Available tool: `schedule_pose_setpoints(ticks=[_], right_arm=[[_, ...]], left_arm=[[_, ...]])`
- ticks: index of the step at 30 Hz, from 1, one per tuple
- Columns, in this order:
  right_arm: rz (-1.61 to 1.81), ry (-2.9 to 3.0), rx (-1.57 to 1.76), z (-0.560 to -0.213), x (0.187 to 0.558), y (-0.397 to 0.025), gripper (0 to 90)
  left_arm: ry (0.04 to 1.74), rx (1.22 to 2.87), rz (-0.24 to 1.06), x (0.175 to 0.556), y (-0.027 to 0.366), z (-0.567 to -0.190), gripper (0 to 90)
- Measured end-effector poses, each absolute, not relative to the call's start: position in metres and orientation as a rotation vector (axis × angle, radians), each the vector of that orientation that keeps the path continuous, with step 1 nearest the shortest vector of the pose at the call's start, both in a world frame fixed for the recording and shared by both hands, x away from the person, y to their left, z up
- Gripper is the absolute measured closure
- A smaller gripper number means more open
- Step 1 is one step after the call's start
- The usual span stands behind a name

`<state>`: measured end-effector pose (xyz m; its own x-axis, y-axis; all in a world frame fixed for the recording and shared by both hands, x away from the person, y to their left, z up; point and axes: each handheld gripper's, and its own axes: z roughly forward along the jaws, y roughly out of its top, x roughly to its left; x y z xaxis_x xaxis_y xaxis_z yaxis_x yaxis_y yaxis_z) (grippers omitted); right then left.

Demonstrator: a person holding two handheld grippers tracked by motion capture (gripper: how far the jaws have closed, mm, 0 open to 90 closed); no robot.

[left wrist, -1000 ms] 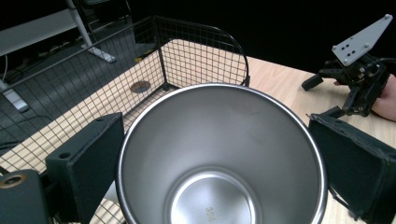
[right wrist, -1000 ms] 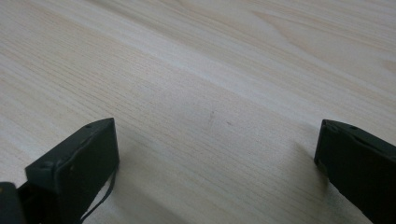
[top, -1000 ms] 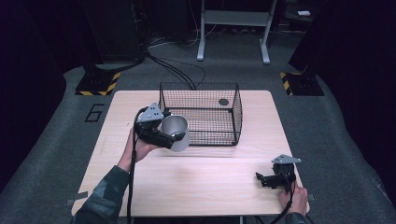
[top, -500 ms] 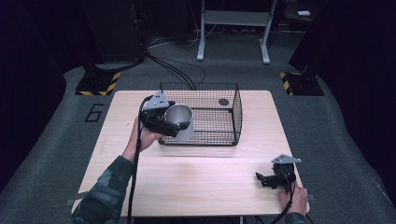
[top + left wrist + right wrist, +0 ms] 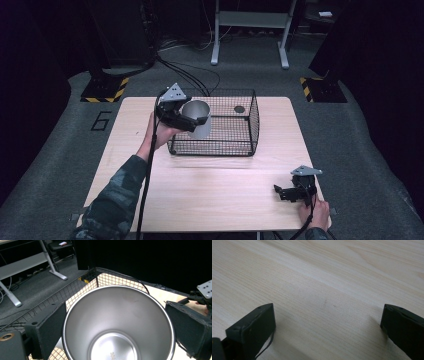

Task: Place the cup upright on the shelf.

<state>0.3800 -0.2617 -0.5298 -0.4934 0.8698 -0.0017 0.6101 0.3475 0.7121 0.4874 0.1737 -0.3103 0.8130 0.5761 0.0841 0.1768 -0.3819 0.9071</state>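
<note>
Cup (image 5: 197, 119) sits clamped across its body in the left gripper (image 5: 186, 121), held at the basket's (image 5: 250, 125) 9 o'clock wall, mouth tilted toward the camera. Thin steel: probably light, rigid, slick on the pads, so a grip below the rim (image 5: 117, 287) with both pads square looks safest. Right gripper (image 5: 292, 192) rests spread and empty on the table (image 5: 225, 200) at 5 o'clock.

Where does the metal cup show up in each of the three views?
High view: the metal cup is upper centre-left, held by the left gripper over the wire basket's left end.
Left gripper view: the cup sits in the lower centre, between the jaws.
Right gripper view: bare table, no cup.
Shared landmark: the wire basket.
</note>
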Motion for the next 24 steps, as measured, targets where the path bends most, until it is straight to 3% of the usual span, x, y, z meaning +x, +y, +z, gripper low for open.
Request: schedule_pose_setpoints(ticks=[24], right_arm=[[0.935, 2.234, 1.300, -0.530, 0.380, -0.262, 0.0]], left_arm=[[0.667, 1.949, 0.513, 0.532, 0.162, -0.314, 6.7]])
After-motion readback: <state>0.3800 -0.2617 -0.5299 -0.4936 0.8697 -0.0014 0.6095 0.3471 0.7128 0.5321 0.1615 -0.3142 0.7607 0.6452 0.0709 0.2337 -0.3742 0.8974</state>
